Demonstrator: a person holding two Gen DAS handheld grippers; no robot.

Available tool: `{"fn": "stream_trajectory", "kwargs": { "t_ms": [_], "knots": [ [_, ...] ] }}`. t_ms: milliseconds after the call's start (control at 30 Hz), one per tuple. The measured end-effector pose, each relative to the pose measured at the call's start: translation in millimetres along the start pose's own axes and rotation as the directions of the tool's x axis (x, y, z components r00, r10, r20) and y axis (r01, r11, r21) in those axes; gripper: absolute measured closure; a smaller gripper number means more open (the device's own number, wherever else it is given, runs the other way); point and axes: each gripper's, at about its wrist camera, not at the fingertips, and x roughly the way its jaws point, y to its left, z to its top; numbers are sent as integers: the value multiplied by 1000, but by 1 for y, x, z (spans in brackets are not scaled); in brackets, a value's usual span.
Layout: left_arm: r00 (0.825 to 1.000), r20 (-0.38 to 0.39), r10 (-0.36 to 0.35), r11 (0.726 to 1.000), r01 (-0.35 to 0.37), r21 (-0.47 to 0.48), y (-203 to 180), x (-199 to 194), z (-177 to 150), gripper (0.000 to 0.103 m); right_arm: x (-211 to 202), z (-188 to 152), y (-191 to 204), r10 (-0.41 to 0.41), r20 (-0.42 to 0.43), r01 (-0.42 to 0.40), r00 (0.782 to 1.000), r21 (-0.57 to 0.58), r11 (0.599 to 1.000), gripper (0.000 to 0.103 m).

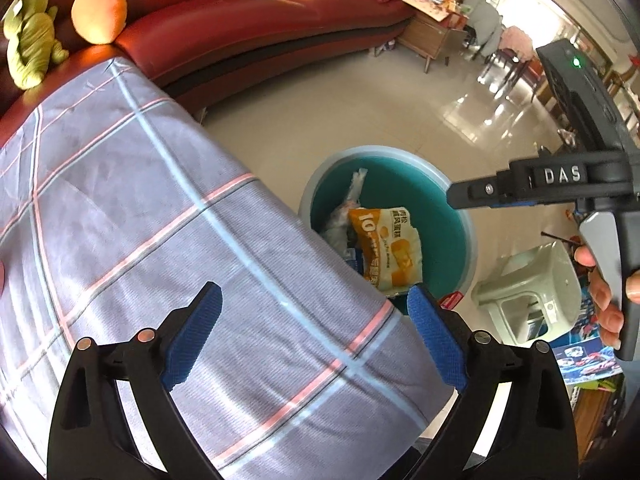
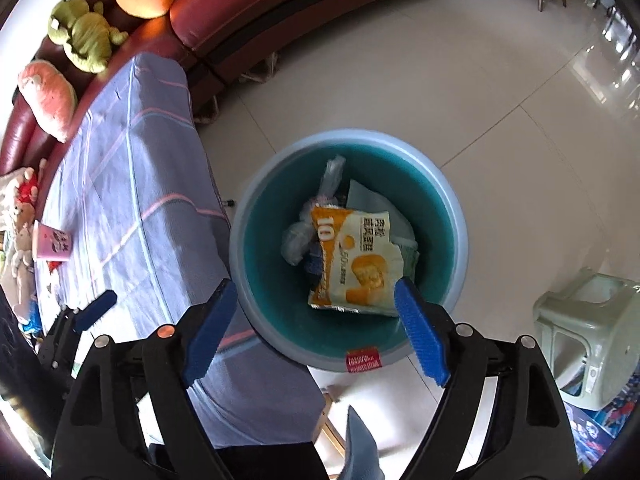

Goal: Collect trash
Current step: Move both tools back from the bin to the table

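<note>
Below, teal bin (image 2: pixel 448 216) with orange snack wrapper (image 2: pixel 360 264) and crumpled plastic; both grippers' fingers spread, empty.

Both handheld tools point steeply downward: the left gripper (image 1: pixel 314 336) stands with its blue-padded jaws spread wide and nothing between them, while the right gripper (image 2: pixel 316 326) likewise has its jaws parted and empty. In the left wrist view, a person's hand (image 1: pixel 606 298) wraps the right tool's grey handle
</note>
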Motion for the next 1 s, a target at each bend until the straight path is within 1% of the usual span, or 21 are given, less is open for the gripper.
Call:
{"fn": "stream_trajectory", "kwargs": {
  "t_ms": [133, 200, 367, 533, 700, 900, 1000],
  "knots": [
    [1000, 11, 6, 1000, -6, -18, 7, -9, -7, 9, 0, -5, 8, -16, -10, 16, 1000, -24, 1000, 24],
    [1000, 18, 5, 1000, -5, -31, 12, -14, -10, 9, -1, -9, 16, -22, -14, 22, 1000, -44, 999, 19],
    [999, 42, 22, 998, -20, -56, 26, -31, -20, 5, -6, -16, 39, -38, 0, 38, 999, -99, 994, 19],
    [997, 62, 38, 996, -32, -87, 43, -48, -30, 5, -7, -22, 61, -38, 3, 38, 999, -130, 991, 18],
    [995, 80, 64, 991, -54, -124, 69, -66, -43, 5, -5, -30, 84, -41, -4, 40, 999, -155, 987, 18],
    [990, 101, 102, 978, -81, -193, 106, -91, -69, 5, -2, -42, 126, -41, -4, 39, 999, -216, 976, 18],
    [986, 110, 124, 968, -96, -230, 125, -105, -84, 5, -1, -51, 154, -38, -3, 35, 999, -262, 964, 18]
  ]
}}
